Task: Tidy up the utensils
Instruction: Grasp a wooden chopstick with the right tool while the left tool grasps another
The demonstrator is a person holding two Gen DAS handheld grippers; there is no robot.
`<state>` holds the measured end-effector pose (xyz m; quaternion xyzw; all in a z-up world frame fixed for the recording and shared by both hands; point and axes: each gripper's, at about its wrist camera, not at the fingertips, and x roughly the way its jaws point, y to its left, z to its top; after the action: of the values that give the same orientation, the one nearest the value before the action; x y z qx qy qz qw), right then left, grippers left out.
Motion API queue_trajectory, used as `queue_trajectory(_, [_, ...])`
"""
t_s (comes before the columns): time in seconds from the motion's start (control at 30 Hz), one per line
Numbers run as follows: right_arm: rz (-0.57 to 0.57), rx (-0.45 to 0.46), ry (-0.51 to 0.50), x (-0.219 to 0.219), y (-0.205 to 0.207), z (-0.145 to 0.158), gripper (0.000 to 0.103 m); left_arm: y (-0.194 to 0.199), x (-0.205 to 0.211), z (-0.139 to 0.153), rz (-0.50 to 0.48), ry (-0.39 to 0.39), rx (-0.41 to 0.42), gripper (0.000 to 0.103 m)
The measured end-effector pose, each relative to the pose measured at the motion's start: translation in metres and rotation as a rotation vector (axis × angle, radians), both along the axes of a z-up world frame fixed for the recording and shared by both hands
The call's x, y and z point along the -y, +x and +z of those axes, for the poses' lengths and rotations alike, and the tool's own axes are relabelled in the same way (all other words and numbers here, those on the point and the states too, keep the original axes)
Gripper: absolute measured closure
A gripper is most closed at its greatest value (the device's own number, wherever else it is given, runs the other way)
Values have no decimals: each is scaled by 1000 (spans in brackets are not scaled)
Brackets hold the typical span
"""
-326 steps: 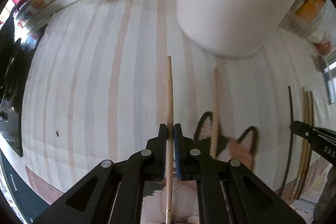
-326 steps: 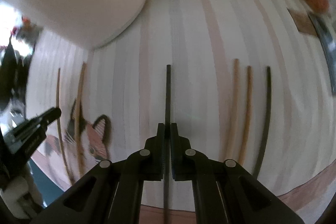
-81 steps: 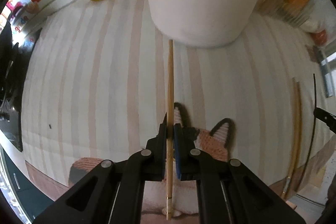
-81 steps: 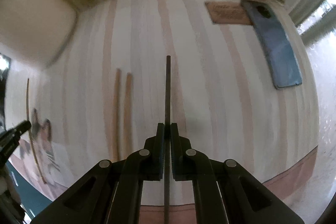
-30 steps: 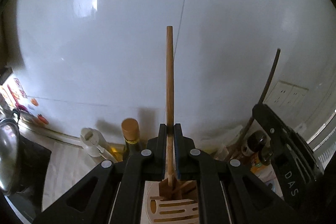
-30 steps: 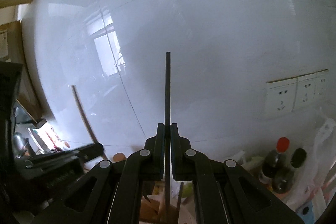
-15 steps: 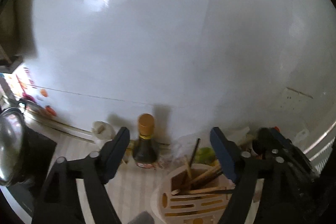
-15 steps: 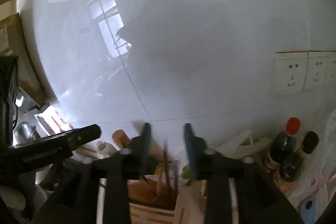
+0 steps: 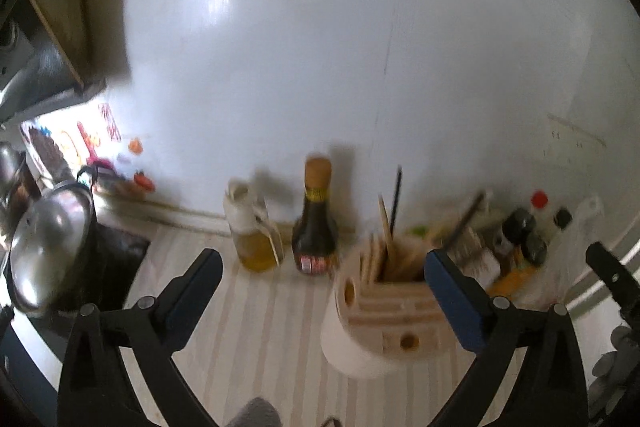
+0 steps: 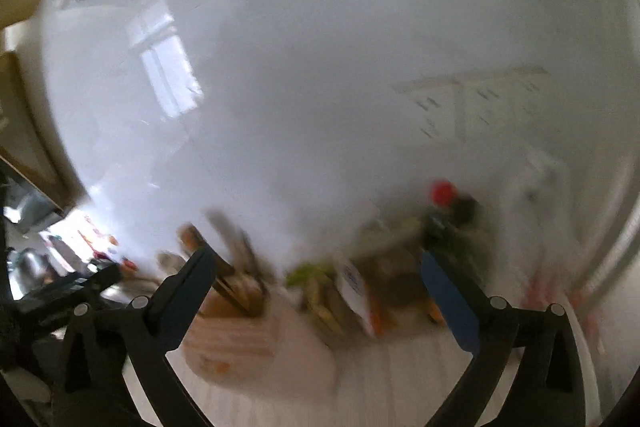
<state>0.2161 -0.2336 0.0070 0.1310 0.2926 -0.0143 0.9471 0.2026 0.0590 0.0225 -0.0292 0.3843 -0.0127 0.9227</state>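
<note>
Your left gripper (image 9: 320,269) points down at the counter, its jaws spread wide and empty, having just been opening; the right gripper (image 10: 316,273) does the same in a badly blurred view. A second ago each clamped an upright chopstick, one pale wood, one black; now both have let go. The chopsticks (image 9: 390,223) stand leaning in the utensil holder (image 9: 384,319), a round cream tub with a slotted wooden-looking top, which sits just inside your left gripper's right finger. Behind it stand a dark sauce bottle (image 9: 315,227) and an oil jug (image 9: 252,227) on the striped cloth (image 9: 272,327)
</note>
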Motion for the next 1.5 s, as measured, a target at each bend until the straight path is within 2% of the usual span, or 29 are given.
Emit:
queue_trajectory(0.1, [-27,-106,-3,19,-20,-26,0,-18,9,-18,-9,37,-34,0])
queue_trajectory(0.2, [-55,-262,-13,35,-43,-71,0,-38,25,-52,-36,88,-107,0])
queue_trajectory(0.23, [-53,-307,-10,36,-47,-85,8,-43,30,-65,-45,108,-136,0])
queue_trajectory(0.27, [-43,-373,2,40,-54,-107,27,-47,34,-75,-49,124,-158,0])
queue_trajectory(0.33, [-13,-512,8,45,-65,-150,47,-54,42,-104,-60,151,-224,0])
queue_trajectory(0.47, [30,-703,29,51,-85,-224,50,-64,55,-155,-77,206,-339,0])
queue_trajectory(0.5, [34,-729,31,51,-89,-236,50,-66,58,-163,-80,218,-354,0])
queue_trajectory(0.57, [51,-766,29,47,-93,-255,56,-69,63,-176,-91,241,-378,0])
queue_trajectory(0.63, [61,-786,15,41,-98,-265,60,-72,67,-186,-98,249,-401,0])
queue_trajectory(0.67, [70,-805,-8,37,-99,-272,67,-72,68,-189,-100,251,-409,0])
queue_trajectory(0.7, [69,-824,-33,35,-101,-278,69,-73,71,-193,-103,255,-419,0])
queue_trajectory(0.73, [64,-799,-62,32,-102,-276,77,-74,73,-194,-105,255,-425,0])
queue_trajectory(0.8, [68,-799,-116,26,-106,-277,84,-76,79,-195,-111,248,-431,0])
queue_trajectory(0.83, [51,-795,-139,27,-109,-278,93,-76,82,-197,-119,244,-434,0])
queue_trajectory(0.97, [25,-796,-143,42,-119,-281,96,-85,114,-203,-191,226,-458,0])
queue_trajectory(1.13, [-90,-816,-73,105,-146,-282,96,-98,178,-219,-318,145,-538,1])
queue_trajectory(1.2, [-127,-826,-63,123,-157,-281,96,-101,199,-227,-362,133,-569,5])
queue_trajectory(1.23, [-142,-827,-58,132,-162,-281,96,-103,210,-232,-382,134,-584,11])
queue_trajectory(1.3, [-168,-829,-39,150,-175,-282,96,-107,228,-241,-418,147,-605,17])
queue_trajectory(1.33, [-175,-829,-33,155,-178,-282,96,-110,237,-246,-429,163,-611,24])
queue_trajectory(1.4, [-187,-825,-9,166,-188,-283,96,-112,245,-252,-439,182,-620,28])
queue_trajectory(1.43, [-188,-823,-2,169,-190,-283,96,-114,249,-256,-442,191,-626,33])
queue_trajectory(1.47, [-187,-821,6,172,-193,-283,96,-116,251,-258,-441,199,-629,48])
queue_trajectory(1.5, [-185,-820,12,175,-192,-283,96,-116,252,-261,-438,206,-635,51])
